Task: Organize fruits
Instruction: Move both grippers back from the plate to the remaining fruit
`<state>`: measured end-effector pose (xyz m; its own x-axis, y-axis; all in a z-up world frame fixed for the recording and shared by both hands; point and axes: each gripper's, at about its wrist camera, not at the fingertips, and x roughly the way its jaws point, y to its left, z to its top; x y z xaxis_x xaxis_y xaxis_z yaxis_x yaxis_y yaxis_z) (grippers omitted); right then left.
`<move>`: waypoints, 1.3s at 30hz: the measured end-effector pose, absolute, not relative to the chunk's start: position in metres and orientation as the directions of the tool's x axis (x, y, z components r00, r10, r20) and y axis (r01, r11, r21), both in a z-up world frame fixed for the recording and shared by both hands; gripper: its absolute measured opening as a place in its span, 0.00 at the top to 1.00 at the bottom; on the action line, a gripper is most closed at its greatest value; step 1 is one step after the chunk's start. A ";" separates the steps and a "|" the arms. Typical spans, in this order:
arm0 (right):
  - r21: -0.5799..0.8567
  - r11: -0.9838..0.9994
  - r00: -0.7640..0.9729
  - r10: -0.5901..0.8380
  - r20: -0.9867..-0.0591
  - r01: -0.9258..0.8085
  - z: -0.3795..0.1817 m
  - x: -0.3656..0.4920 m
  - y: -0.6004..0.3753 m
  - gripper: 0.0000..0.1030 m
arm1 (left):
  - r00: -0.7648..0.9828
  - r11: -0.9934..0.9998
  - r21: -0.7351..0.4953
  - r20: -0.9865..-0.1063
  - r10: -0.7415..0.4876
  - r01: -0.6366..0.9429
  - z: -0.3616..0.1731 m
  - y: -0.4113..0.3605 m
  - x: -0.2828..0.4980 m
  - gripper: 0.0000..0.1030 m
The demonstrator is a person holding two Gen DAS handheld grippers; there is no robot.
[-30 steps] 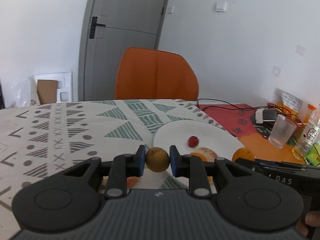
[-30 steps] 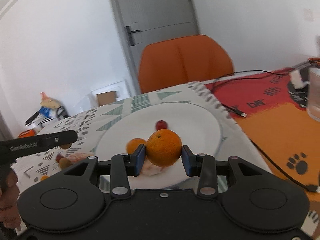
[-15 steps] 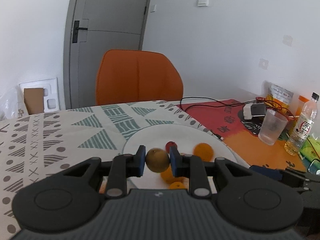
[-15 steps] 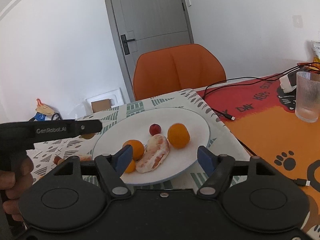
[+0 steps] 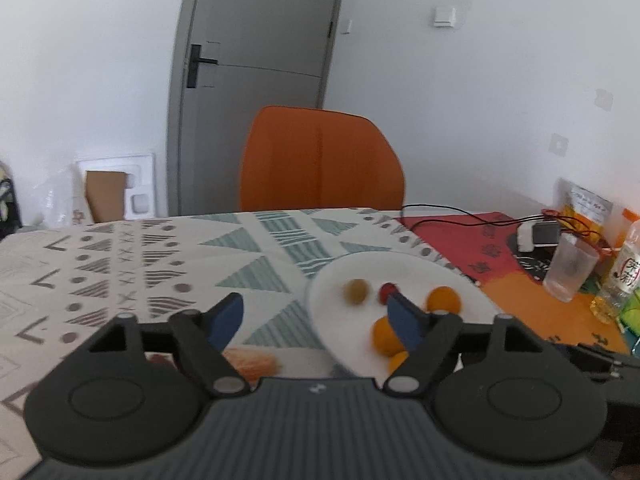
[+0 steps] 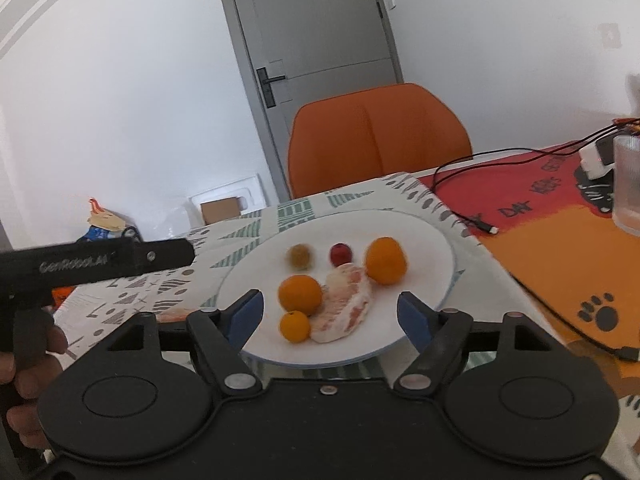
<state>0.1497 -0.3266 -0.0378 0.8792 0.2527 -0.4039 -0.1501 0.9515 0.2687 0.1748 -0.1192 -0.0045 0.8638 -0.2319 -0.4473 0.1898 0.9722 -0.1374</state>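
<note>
Fruits lie on the plate (image 6: 436,240) near the table's far edge; the left gripper (image 5: 316,316) has just opened, empty; the right gripper (image 6: 330,312) gapes empty too.

Each handheld tool is matte black plastic: a broad ribbed grey-black housing with two round, dished discs side by side. From these, angled black linkage arms with silver pivot screws lead to short blue-padded fingers on the left gripper (image 5: 316,320) and the right gripper (image 6: 331,314). The left tool's long black bar carries pale lettering and a small screw. A hand (image 6: 30,364) wraps its black pistol-style handle; no sleeve shows.
</note>
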 end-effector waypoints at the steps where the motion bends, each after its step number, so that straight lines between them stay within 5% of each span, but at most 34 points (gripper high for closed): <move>1: 0.274 0.949 0.878 0.259 -0.402 -0.155 -0.038 0.150 -0.325 0.28 | 0.867 0.974 -0.134 -0.446 -0.222 0.180 -0.004 -0.115 0.173 0.20; 11: 0.235 0.956 0.887 0.258 -0.383 -0.177 -0.030 0.146 -0.302 0.10 | 0.896 0.990 -0.130 -0.431 -0.110 0.060 -0.002 -0.074 0.154 0.09; 39: 0.182 0.938 0.854 0.344 -0.391 -0.295 -0.017 0.142 -0.235 0.05 | 0.895 0.978 -0.179 -0.446 0.017 -0.108 -0.019 0.016 0.109 0.09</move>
<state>0.1418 -0.2347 -0.0172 0.8536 0.3443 -0.3910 -0.2950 0.9380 0.1819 0.1089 0.0159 -0.0193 0.8950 0.0171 -0.4458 -0.1076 0.9780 -0.1785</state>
